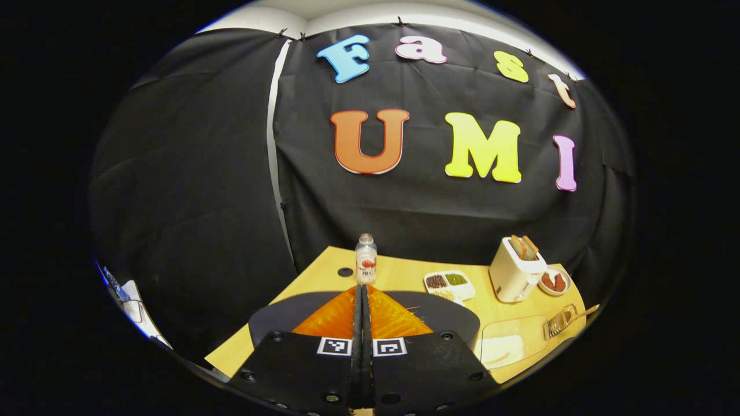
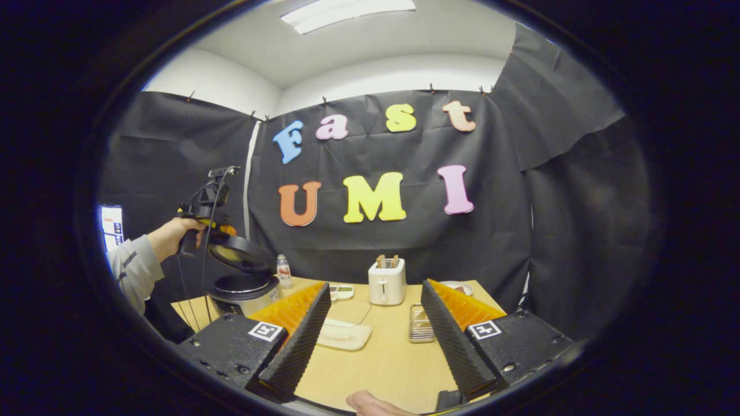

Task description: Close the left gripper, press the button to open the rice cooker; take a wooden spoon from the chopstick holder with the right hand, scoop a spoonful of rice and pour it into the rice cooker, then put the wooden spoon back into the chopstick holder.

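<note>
The rice cooker [image 2: 243, 292] stands open at the bench's [image 2: 381, 361] left end, its lid [image 2: 240, 254] raised beside the left gripper [image 1: 362, 318], whose fingers are pressed together on nothing, while the right gripper [image 2: 376, 335] hovers spread wide and empty before the chopstick holder [image 2: 421, 323].

My left jaws, pressed together, hide most of the rice cooker's lid [image 1: 445, 316] beneath them. In the right gripper view my right jaws cover the cooker's [image 2: 243, 292] near right side. The chopstick holder's [image 2: 420, 325] contents are too small to tell.
</note>
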`<state>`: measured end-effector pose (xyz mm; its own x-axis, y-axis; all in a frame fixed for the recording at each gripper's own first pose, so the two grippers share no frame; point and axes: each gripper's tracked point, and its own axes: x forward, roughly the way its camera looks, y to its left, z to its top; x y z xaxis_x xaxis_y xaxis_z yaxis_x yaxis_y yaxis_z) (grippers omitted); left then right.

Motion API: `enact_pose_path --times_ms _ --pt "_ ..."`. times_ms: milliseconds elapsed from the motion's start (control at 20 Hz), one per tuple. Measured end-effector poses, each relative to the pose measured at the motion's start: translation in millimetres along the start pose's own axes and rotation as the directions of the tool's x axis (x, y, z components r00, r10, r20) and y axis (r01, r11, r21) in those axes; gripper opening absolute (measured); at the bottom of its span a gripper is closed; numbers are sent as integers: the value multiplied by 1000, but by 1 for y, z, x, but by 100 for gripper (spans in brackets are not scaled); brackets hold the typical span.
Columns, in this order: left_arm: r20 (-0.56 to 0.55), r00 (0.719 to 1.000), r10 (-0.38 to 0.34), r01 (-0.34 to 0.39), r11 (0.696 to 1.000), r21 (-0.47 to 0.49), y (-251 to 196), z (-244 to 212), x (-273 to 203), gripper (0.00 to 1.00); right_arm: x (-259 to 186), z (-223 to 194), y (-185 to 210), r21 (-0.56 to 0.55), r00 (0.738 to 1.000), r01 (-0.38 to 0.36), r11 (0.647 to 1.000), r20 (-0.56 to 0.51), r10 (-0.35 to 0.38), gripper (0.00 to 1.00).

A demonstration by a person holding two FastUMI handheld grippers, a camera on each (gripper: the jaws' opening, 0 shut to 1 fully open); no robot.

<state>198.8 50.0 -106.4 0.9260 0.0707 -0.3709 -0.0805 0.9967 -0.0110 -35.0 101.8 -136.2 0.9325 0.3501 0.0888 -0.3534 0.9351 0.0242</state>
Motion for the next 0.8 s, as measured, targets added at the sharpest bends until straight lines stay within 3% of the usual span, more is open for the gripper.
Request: enact_pose_path --times_ms 350,800 --pt "-119 993 -26 19 998 -66 -3 -82 -16 0 -23 -4 52 1 996 -83 997 -39 83 100" --pt "-159 986 -42 28 996 -87 -13 -105 -34 0 -32 -18 76 -34 991 -120 992 -72 117 100"
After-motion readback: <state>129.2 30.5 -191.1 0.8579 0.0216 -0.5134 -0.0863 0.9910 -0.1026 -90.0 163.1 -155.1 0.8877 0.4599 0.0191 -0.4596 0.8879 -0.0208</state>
